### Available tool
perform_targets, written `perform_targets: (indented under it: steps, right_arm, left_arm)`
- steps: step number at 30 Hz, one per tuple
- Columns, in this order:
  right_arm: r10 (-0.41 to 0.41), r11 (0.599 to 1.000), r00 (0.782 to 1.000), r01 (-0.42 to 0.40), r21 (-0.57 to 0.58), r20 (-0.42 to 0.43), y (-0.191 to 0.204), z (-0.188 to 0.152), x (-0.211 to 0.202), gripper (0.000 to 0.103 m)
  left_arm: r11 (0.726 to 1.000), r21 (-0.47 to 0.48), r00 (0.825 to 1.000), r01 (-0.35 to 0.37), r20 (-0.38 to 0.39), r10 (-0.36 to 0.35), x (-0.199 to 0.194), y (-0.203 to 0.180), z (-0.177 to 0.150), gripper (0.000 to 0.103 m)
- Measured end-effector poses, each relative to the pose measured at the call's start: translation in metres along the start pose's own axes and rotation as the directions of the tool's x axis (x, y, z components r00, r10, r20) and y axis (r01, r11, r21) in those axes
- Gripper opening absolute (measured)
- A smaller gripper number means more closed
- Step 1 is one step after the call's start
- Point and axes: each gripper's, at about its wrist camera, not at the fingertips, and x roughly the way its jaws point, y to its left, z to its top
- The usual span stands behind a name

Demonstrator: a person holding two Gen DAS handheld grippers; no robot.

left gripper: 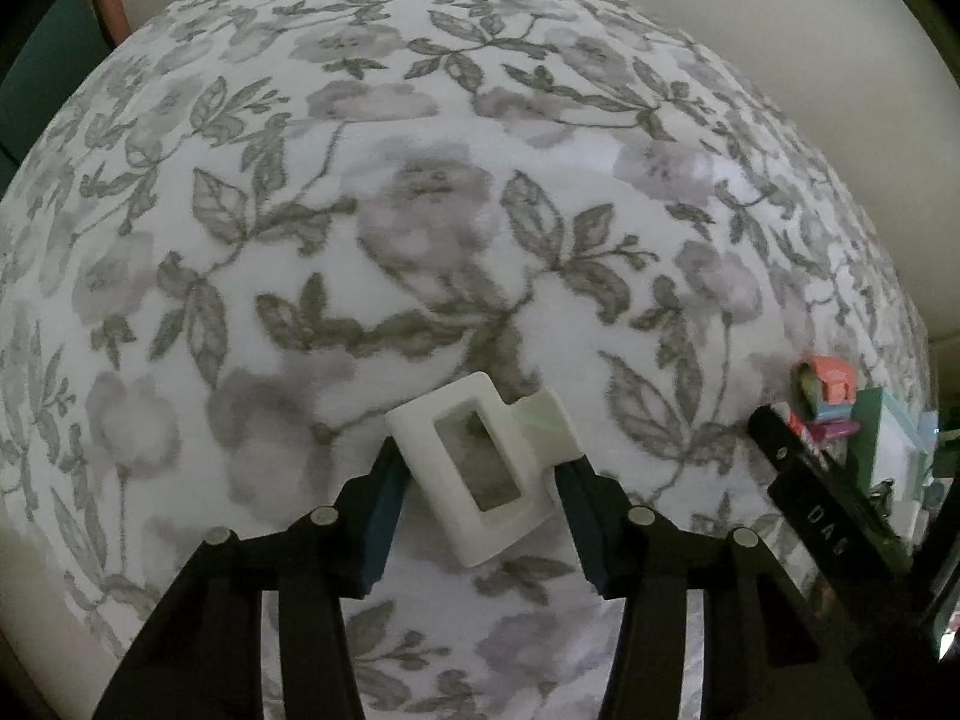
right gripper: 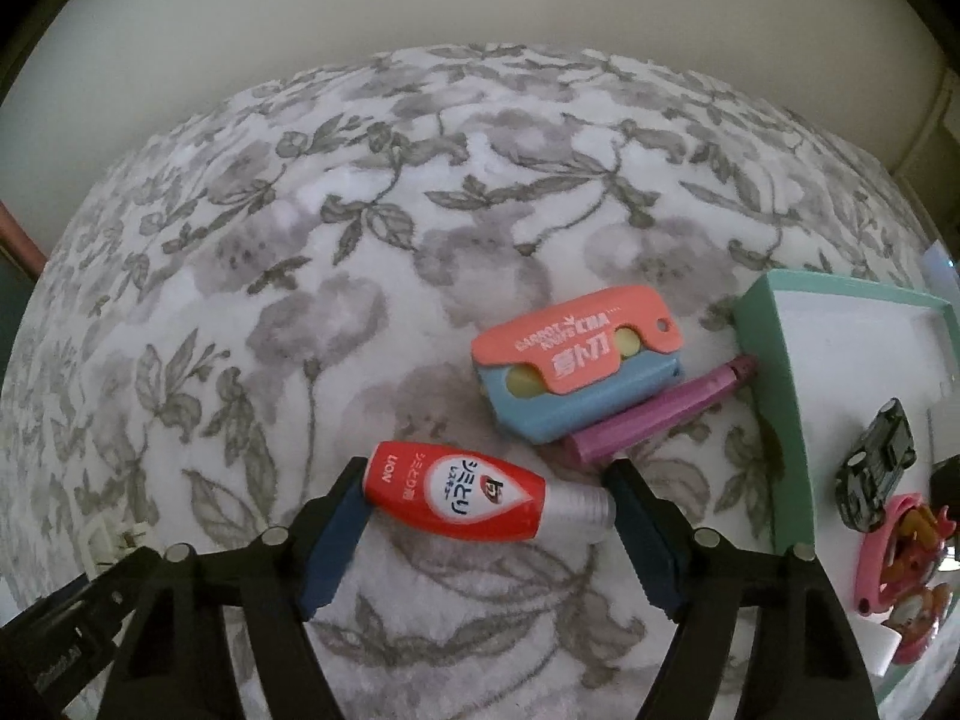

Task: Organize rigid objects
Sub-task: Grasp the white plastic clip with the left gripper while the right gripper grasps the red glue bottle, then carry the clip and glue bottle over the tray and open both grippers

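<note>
Rigid objects lie on the floral cloth (left gripper: 420,138) at the pick-up step: left gripper (left gripper: 480,495) clamps the white clip (left gripper: 480,468), right gripper (right gripper: 486,510) brackets the red bottle (right gripper: 462,495) lengthwise, contact unclear; lifting toward the green tray (right gripper: 774,360) likely follows.

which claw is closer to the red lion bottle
Right. The right claw straddles the red bottle, one finger at each end of it. The left claw sits off to the side around a white clip, away from the bottle.
</note>
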Motion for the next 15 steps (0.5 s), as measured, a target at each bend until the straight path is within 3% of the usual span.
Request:
perform_targets:
  steps: [7, 15]
  right_arm:
    - [0.043, 0.999, 0.999, -0.043, 0.017, -0.012, -0.016, -0.005, -0.013, 0.08]
    - [0.094, 0.995, 0.995, -0.095, 0.037, 0.028, -0.046, -0.01, -0.058, 0.08]
  left_arm:
    - [0.998, -0.019, 0.997, 0.055, 0.048, -0.054, -0.021, -0.016, -0.001, 0.052]
    - [0.996, 0.019, 0.986, 0.086, 0.139, -0.088, -0.057, -0.045, -0.006, 0.052]
